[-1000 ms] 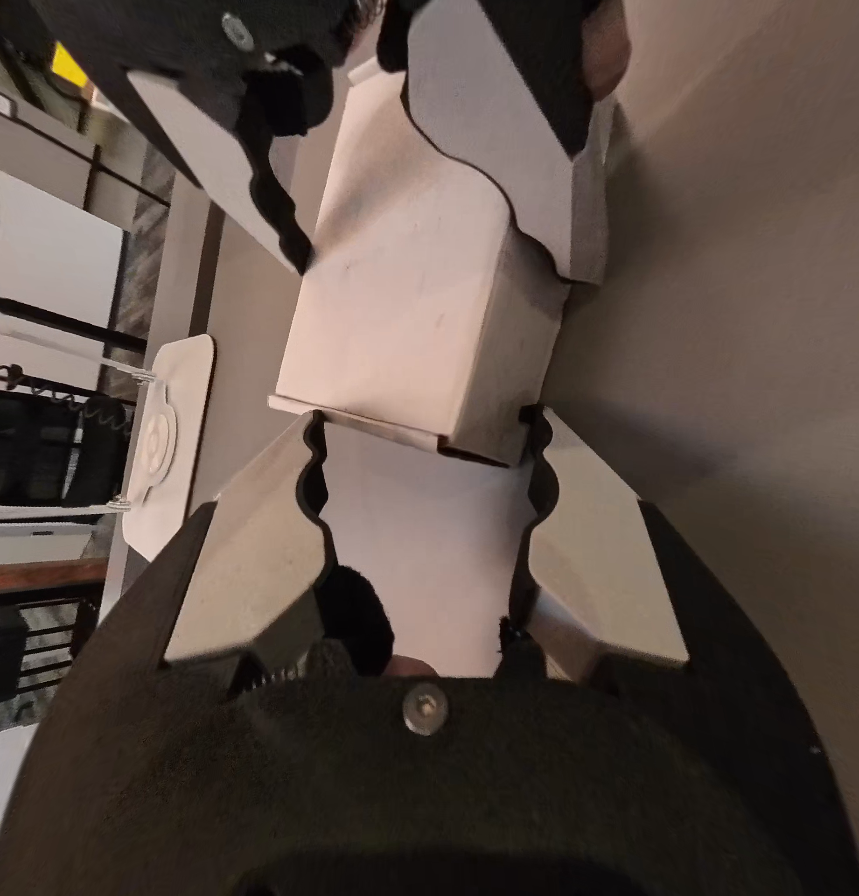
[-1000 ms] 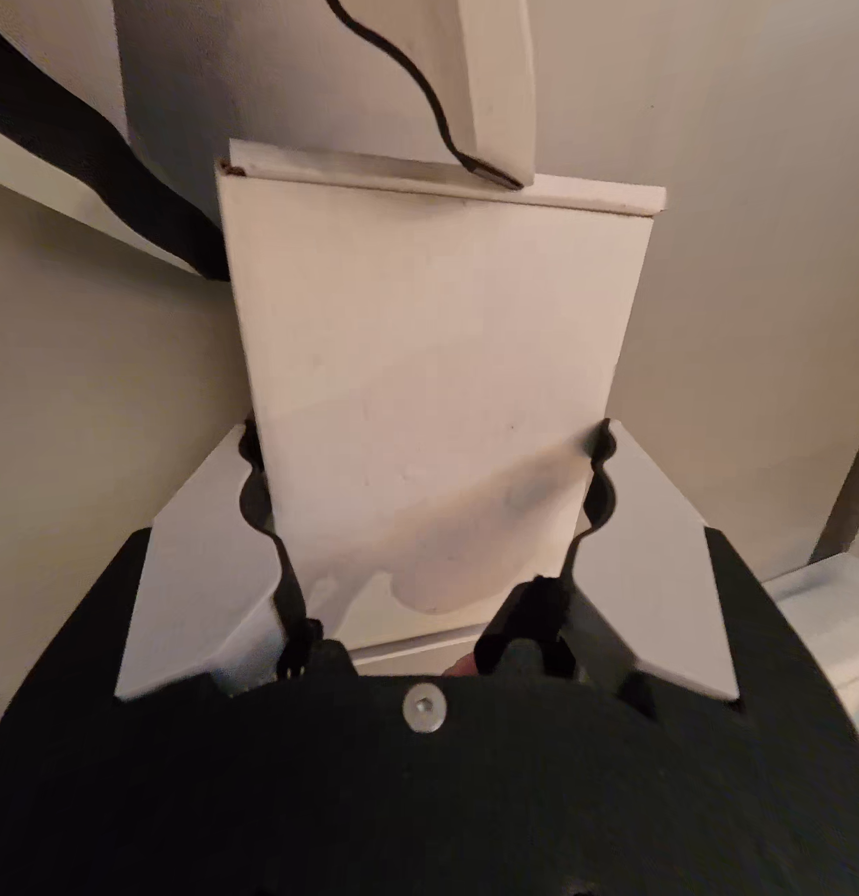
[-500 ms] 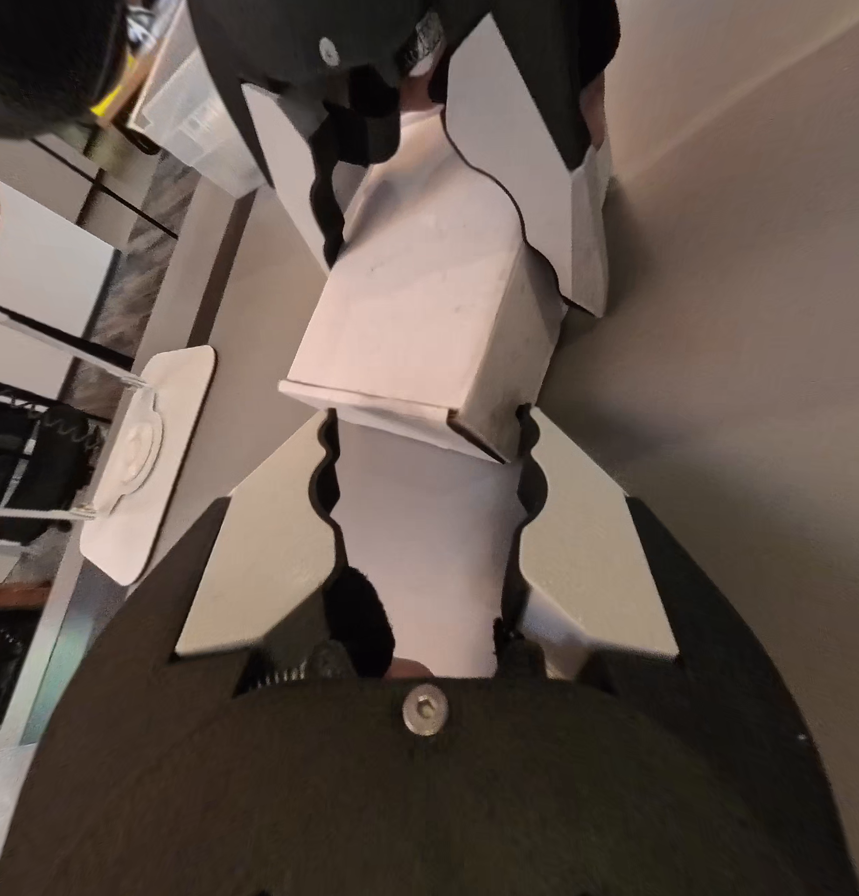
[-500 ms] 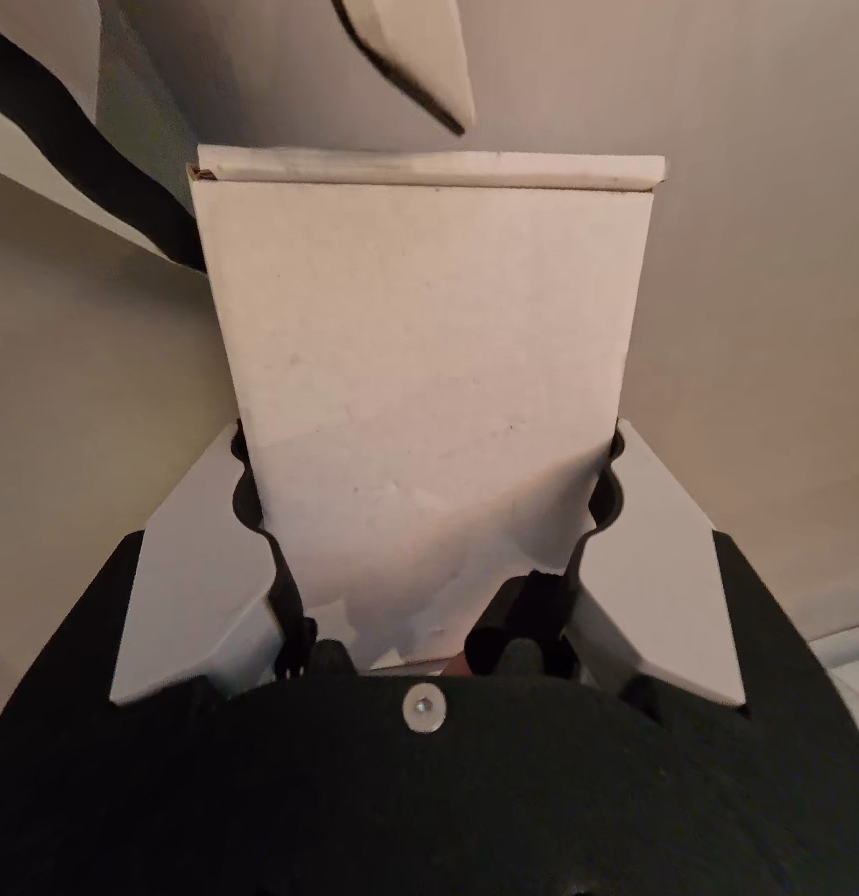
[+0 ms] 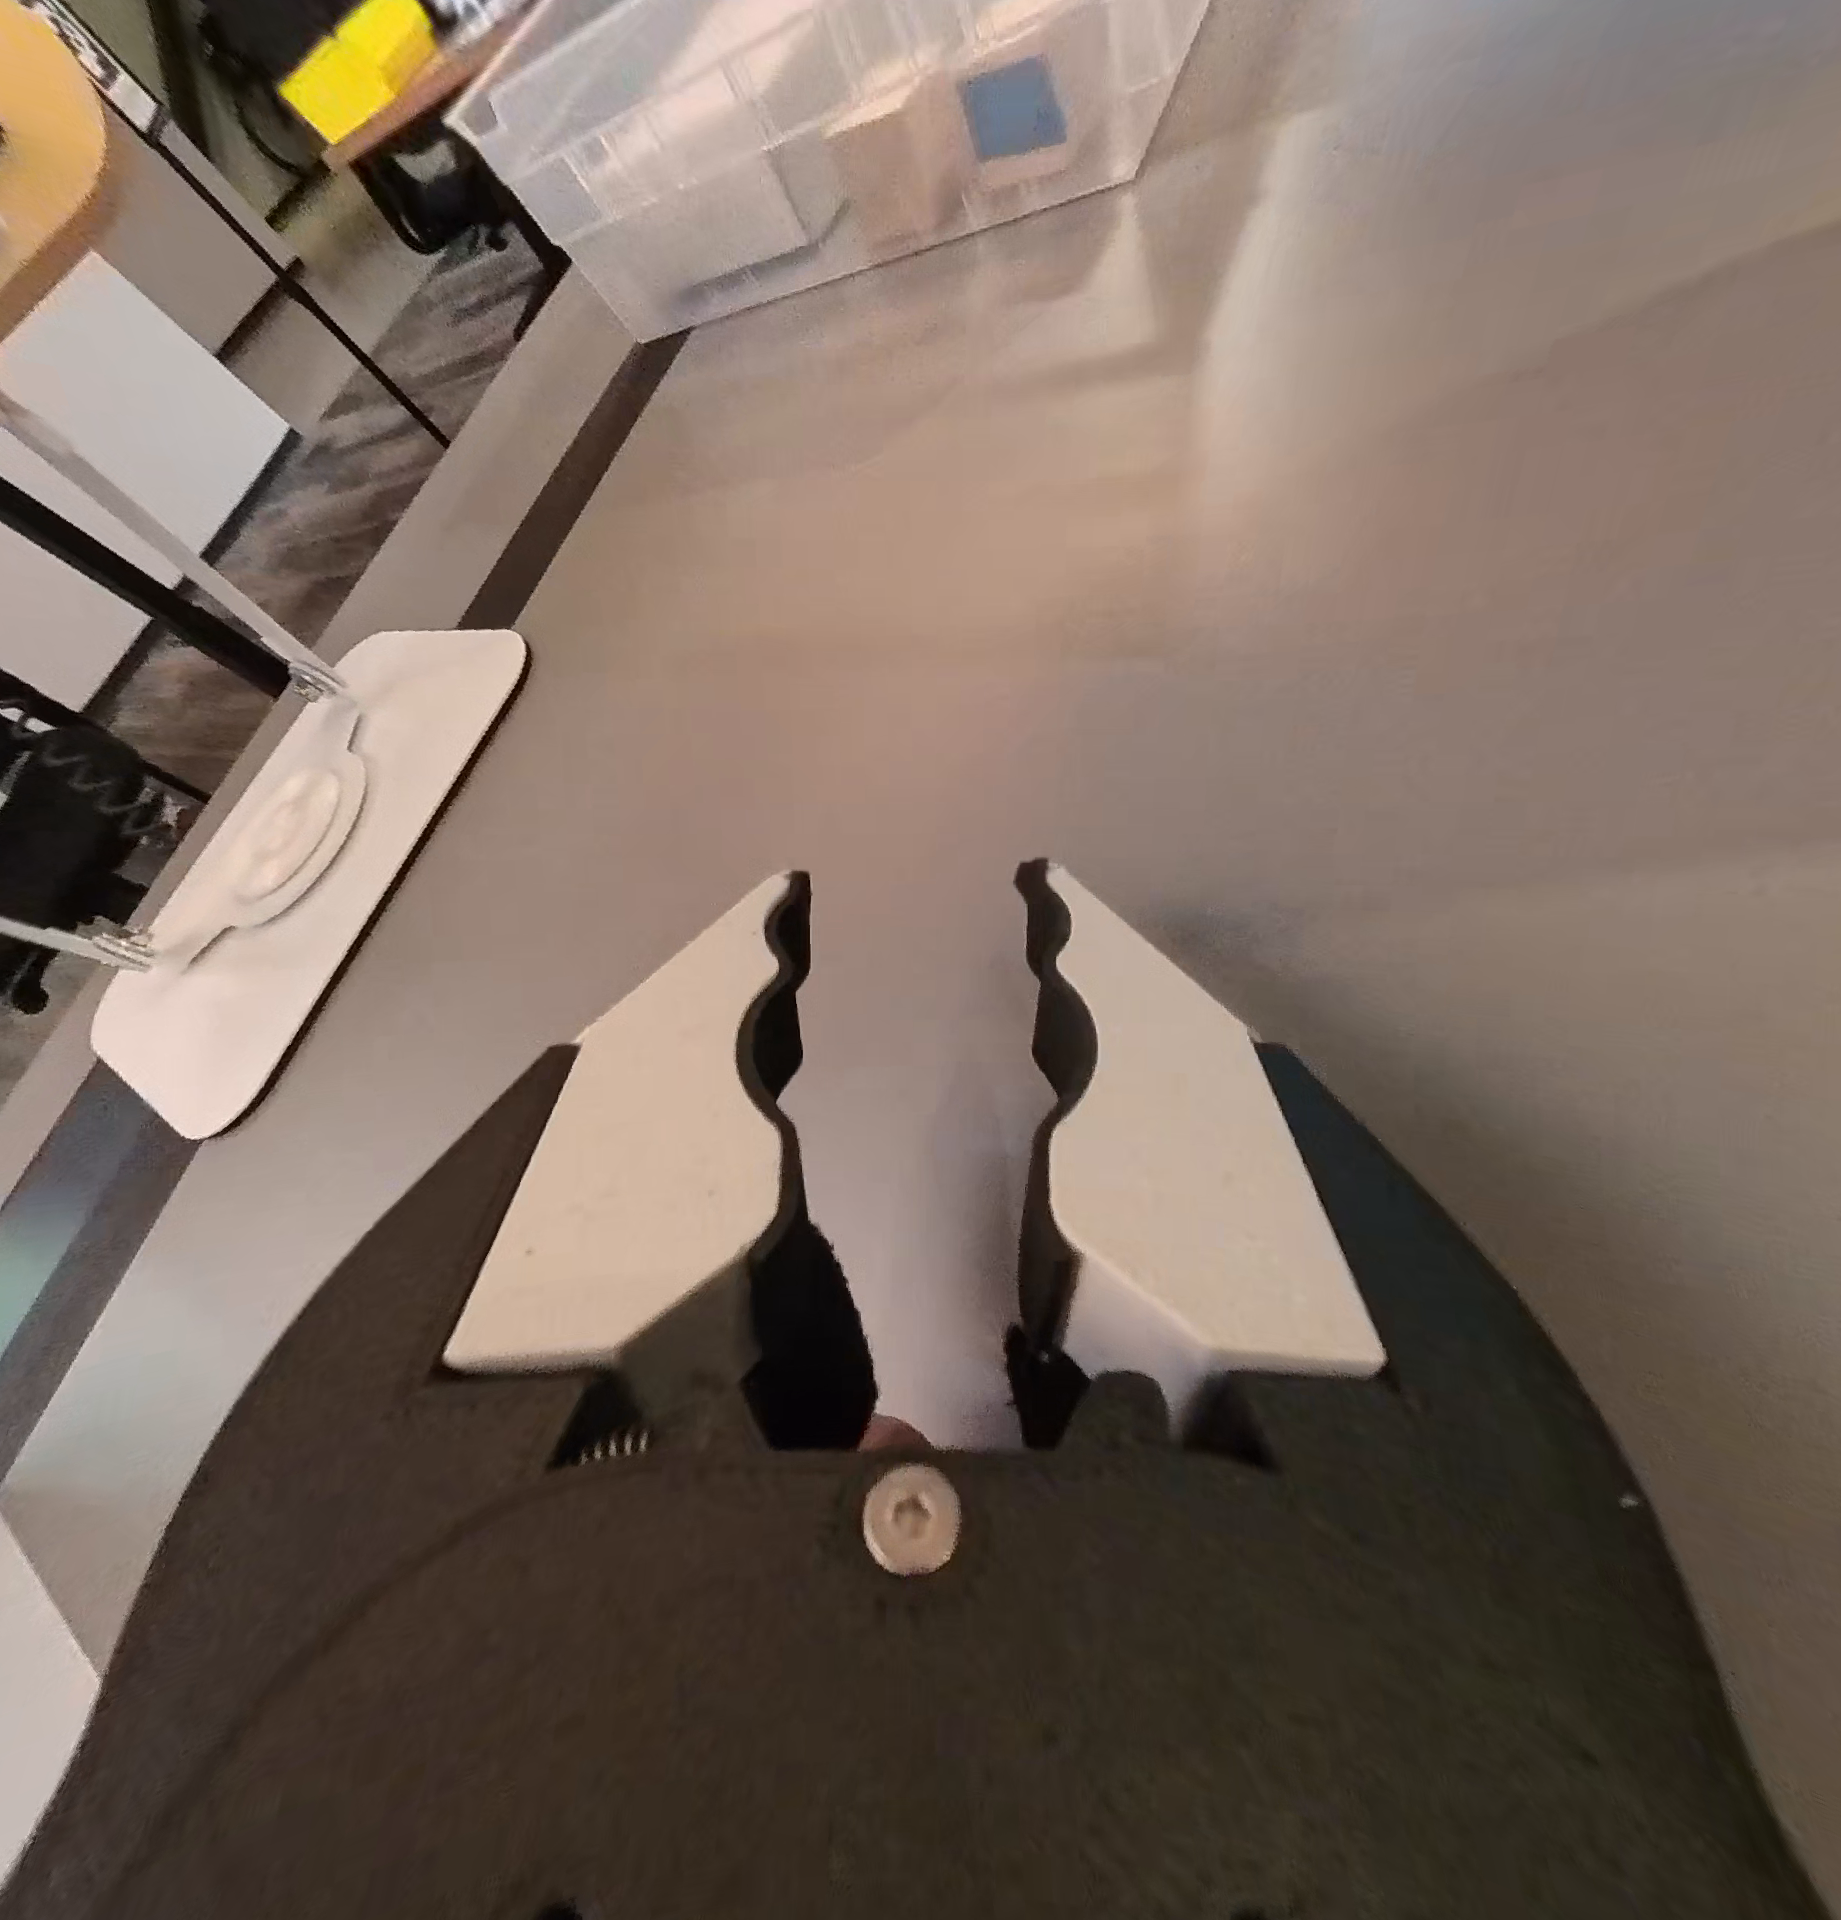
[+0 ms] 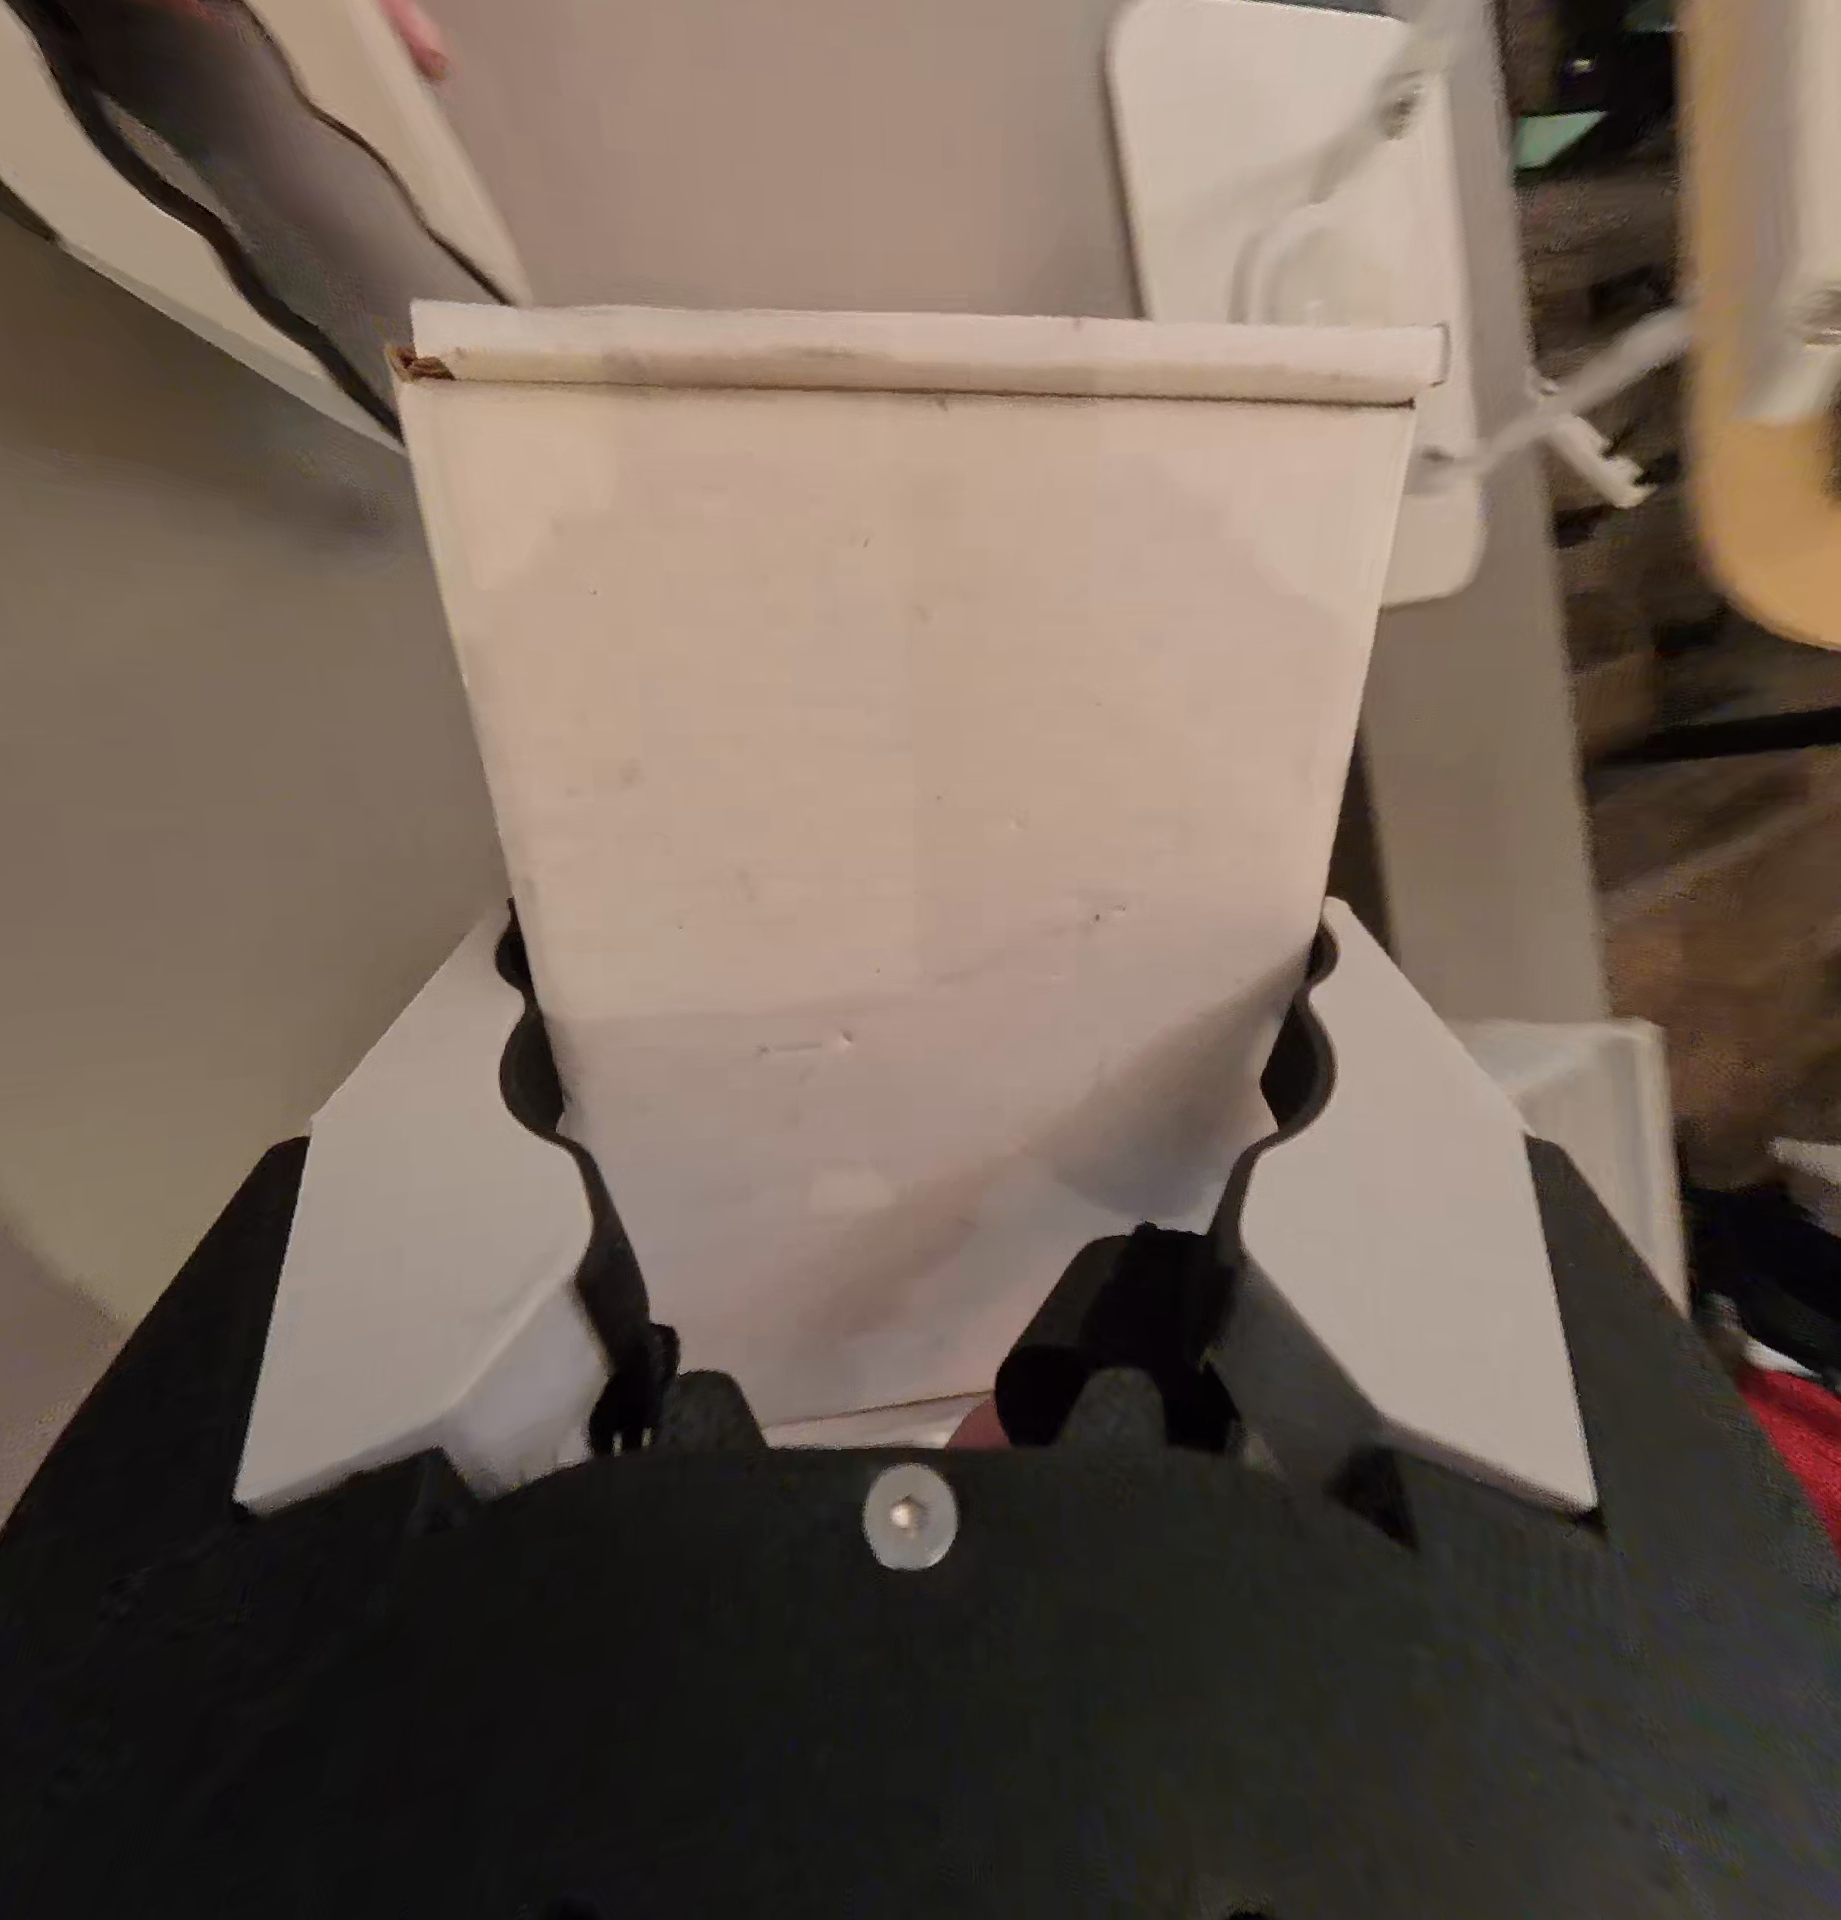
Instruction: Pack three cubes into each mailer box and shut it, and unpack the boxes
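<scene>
Right gripper (image 6: 916, 935): I am pinching a white mailer box (image 6: 905, 748) between both fingers; its side walls are sitting against the dark ridged pads, and it is reaching forward from the jaws with the folded lid edge at the far end.
Left gripper (image 5: 911, 883): I am holding it spread and empty above the bare worktop (image 5: 1311, 644), nothing between its pads. It is also showing in the right wrist view at the upper left (image 6: 303, 187), apart from the box.
Mailer box: it is looking shut, lid down and flat. Whether it is resting on the worktop or being carried clear of it, I cannot tell.
Cubes: none are showing in either view; I cannot tell whether any are inside the box.
Surroundings: a white pad with a stand (image 5: 303, 852) is lying near the worktop's edge, and a clear plastic bin (image 5: 822, 156) is sitting at the far end, its contents blurred.
Step in hand: I am judging that one closed box is being handled by the right side alone, either being set aside as packed or being brought in for unpacking.
Next move: it is calling for a steady squeeze while I place the box flat, then bringing the left gripper to the lid's front edge if it is to be opened.
</scene>
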Tool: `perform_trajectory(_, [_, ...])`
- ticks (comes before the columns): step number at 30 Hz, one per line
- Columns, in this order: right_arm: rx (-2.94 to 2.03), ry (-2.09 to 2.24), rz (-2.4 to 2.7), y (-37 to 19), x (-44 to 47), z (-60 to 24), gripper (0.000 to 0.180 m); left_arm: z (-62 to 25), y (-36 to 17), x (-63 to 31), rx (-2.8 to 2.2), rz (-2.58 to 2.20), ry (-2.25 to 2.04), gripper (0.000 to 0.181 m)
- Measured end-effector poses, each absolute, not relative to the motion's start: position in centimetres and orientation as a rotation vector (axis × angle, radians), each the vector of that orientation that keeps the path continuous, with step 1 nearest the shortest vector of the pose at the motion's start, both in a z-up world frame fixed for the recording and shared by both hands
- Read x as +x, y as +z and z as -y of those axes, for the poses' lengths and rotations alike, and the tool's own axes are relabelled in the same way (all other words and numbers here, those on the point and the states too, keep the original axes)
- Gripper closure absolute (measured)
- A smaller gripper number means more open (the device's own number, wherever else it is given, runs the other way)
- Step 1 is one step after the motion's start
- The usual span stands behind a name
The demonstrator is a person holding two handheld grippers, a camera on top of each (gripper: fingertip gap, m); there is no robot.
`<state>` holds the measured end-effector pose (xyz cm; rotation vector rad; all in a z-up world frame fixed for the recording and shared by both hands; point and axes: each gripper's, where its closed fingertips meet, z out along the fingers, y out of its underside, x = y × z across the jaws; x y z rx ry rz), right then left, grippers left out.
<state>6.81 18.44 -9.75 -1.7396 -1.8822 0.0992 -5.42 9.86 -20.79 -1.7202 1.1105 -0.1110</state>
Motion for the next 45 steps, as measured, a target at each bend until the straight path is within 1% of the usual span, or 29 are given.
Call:
perform_trajectory(5, [-1.705, -0.275, 1.866, -5.6, 13.7, -26.8, 0.042, -9.4, -21.7, -5.0, -1.709, -1.196, -0.072, 0.136])
perform_trajectory(9, [-1.725, -0.538, 1.884, -5.2, 19.0, -33.3, 0.041, -9.6, -22.0, -4.9, -1.712, -1.222, -0.064, 0.136])
perform_trajectory(14, [-1.715, -0.771, 2.021, -7.9, 23.3, -39.5, 0.042, -9.6, -22.2, -4.8, -1.718, -1.237, -0.089, 0.136])
perform_trajectory(17, [-1.754, -0.798, 2.112, -10.6, 24.8, -41.9, 0.042, -9.5, -22.3, -4.6, -1.712, -1.261, -0.100, 0.135])
perform_trajectory(21, [-1.812, -0.688, 2.190, -15.1, 24.6, -43.7, 0.041, -9.2, -22.5, -4.4, -1.698, -1.293, -0.088, 0.136])
perform_trajectory(24, [-1.867, -0.758, 2.221, -17.9, 25.8, -45.2, 0.040, -9.0, -22.8, -4.3, -1.688, -1.320, -0.072, 0.135])
perform_trajectory(27, [-1.849, -0.800, 2.201, -17.6, 26.0, -46.1, 0.036, -9.0, -22.8, -4.2, -1.688, -1.325, -0.077, 0.136])
perform_trajectory(31, [-1.787, -0.881, 2.132, -15.5, 26.2, -46.8, 0.040, -8.9, -22.9, -4.2, -1.687, -1.333, -0.082, 0.135])
perform_trajectory(33, [-1.811, -0.866, 2.096, -14.7, 26.2, -45.8, 0.043, -8.9, -22.9, -4.2, -1.684, -1.335, -0.076, 0.134])
perform_trajectory(36, [-1.810, -0.763, 1.919, -12.0, 25.1, -43.9, 0.043, -9.0, -22.9, -4.2, -1.682, -1.331, -0.064, 0.132])
perform_trajectory(39, [-1.819, -0.608, 1.649, -9.1, 24.2, -41.7, 0.054, -9.5, -22.7, -4.4, -1.695, -1.295, -0.049, 0.125])
perform_trajectory(41, [-1.841, -0.592, 1.493, -7.9, 25.4, -40.0, 0.055, -9.8, -22.5, -4.5, -1.696, -1.269, -0.030, 0.117])
perform_trajectory(43, [-1.881, -0.568, 1.355, -7.6, 27.4, -38.2, 0.067, -10.2, -22.2, -4.7, -1.697, -1.238, -0.015, 0.107])
perform_trajectory(44, [-1.907, -0.544, 1.295, -7.9, 28.6, -37.3, 0.069, -10.3, -22.0, -4.8, -1.695, -1.221, -0.013, 0.106])
perform_trajectory(45, [-1.922, -0.516, 1.232, -8.1, 29.9, -36.5, 0.077, -10.5, -21.7, -4.8, -1.690, -1.198, -0.019, 0.106])
